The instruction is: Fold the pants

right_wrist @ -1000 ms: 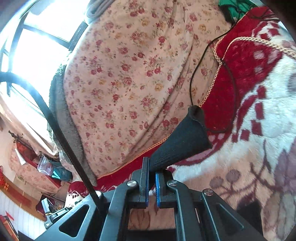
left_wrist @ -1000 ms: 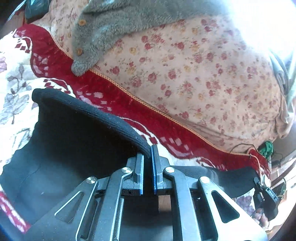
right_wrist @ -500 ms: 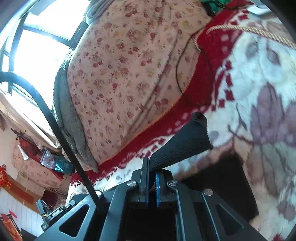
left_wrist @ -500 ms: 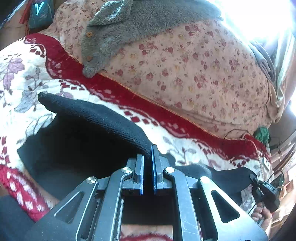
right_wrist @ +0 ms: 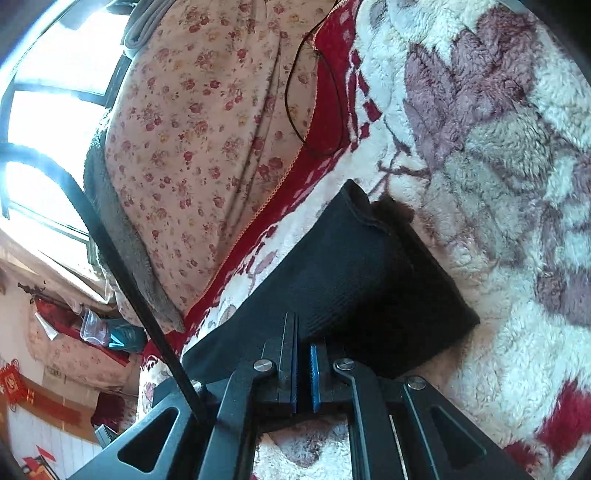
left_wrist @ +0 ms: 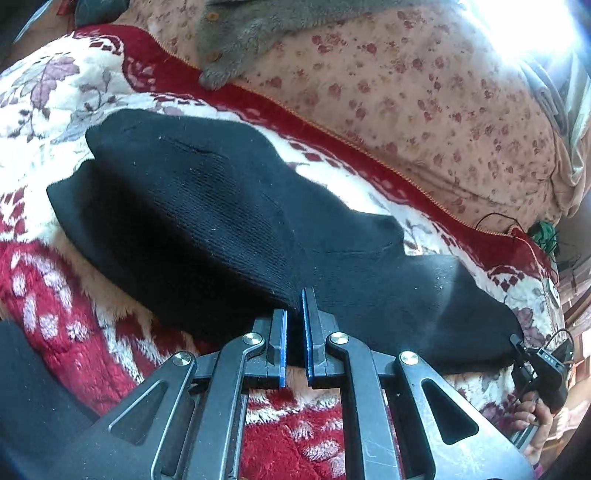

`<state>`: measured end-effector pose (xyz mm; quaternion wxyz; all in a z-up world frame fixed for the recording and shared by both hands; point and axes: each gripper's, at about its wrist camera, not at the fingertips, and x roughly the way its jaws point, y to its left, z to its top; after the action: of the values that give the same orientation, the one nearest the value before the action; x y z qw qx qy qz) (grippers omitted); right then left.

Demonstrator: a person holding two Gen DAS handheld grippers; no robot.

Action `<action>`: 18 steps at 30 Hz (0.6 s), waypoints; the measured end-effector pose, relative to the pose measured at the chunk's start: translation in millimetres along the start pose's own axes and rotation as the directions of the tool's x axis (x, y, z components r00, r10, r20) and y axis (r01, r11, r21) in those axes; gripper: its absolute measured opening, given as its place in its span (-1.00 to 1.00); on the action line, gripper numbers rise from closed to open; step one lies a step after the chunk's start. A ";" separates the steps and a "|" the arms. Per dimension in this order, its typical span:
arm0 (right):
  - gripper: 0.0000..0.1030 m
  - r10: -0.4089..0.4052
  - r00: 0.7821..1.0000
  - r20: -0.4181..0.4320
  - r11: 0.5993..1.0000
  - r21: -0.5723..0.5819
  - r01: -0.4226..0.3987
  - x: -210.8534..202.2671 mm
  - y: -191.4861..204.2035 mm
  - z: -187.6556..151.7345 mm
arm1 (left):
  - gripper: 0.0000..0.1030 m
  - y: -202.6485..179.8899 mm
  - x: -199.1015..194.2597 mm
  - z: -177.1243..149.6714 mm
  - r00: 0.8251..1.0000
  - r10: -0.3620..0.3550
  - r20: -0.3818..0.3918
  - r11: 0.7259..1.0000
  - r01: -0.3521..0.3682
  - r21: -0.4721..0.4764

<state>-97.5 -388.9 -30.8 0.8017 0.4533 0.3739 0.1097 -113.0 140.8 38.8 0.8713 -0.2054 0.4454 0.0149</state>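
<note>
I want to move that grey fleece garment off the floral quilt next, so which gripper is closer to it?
Left, as far as the views show. The left gripper, clamped on the black pants, has the grey fleece garment beyond it. The right gripper sees it further off.

- A plush blanket (left_wrist: 55, 92) covers the bed, white with mauve leaves and a deep red border; its pile shows thick in the right wrist view
- At 12 o'clock lies a pink floral quilt (left_wrist: 424, 92), bunched high; a grey fleece garment (left_wrist: 251, 33) with buttons drapes over it
- A thin black cable (right_wrist: 314, 122) loops on the red border
- At 10 o'clock, a bright window (right_wrist: 48, 92) with dark bars; glare washes it out
- At 8 o'clock, red hangings on a pale wall (right_wrist: 22, 424)
</note>
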 end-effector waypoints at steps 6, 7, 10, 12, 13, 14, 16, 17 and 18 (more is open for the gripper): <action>-0.91 -0.068 0.997 0.029 0.995 -0.069 0.070 -7.2 13.2 -5.0 | -0.88 -7.0 -5.3 -3.2 1.000 0.008 0.030 1.000 -0.009 0.030; -0.91 -0.102 0.994 0.029 0.990 -0.091 0.104 -5.8 15.0 -5.6 | -0.88 -7.4 -3.4 -4.0 1.000 0.014 0.028 0.999 -0.015 0.035; -0.91 -0.218 0.976 0.026 0.960 -0.175 0.219 1.5 22.1 -9.7 | -0.88 -2.7 5.1 -6.4 1.000 0.019 0.002 1.000 -0.019 0.011; -0.91 -0.254 0.966 0.036 0.945 -0.205 0.256 2.6 24.4 -11.7 | -0.88 0.5 7.3 -7.9 1.000 0.018 -0.002 1.000 -0.018 0.002; -0.87 -0.266 0.963 0.037 0.941 -0.208 0.268 1.9 24.9 -11.5 | -0.88 1.8 7.3 -8.2 1.000 0.013 -0.001 1.000 -0.013 -0.002; -0.84 -0.275 0.961 0.029 0.939 -0.206 0.275 1.5 24.1 -10.9 | -0.87 2.9 6.5 -8.2 1.000 0.005 0.001 1.000 -0.005 -0.006; -0.50 -0.312 0.949 0.034 0.929 -0.201 0.312 -3.1 24.1 -10.0 | -0.83 5.9 3.1 -7.2 1.000 -0.011 0.005 1.000 0.011 -0.020; -0.46 -0.333 0.942 0.043 0.920 -0.205 0.335 -7.2 25.2 -9.9 | -0.82 9.9 -0.2 -6.1 1.000 -0.021 0.007 0.999 0.021 -0.033; -0.45 -0.342 0.938 0.051 0.915 -0.209 0.345 -11.3 26.8 -10.2 | -0.81 13.0 -3.4 -5.3 1.000 -0.028 0.009 0.999 0.029 -0.044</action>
<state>-108.1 -372.9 -6.7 0.8552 0.2919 0.4283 0.0040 -121.8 151.3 34.3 0.8685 -0.2307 0.4385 0.0131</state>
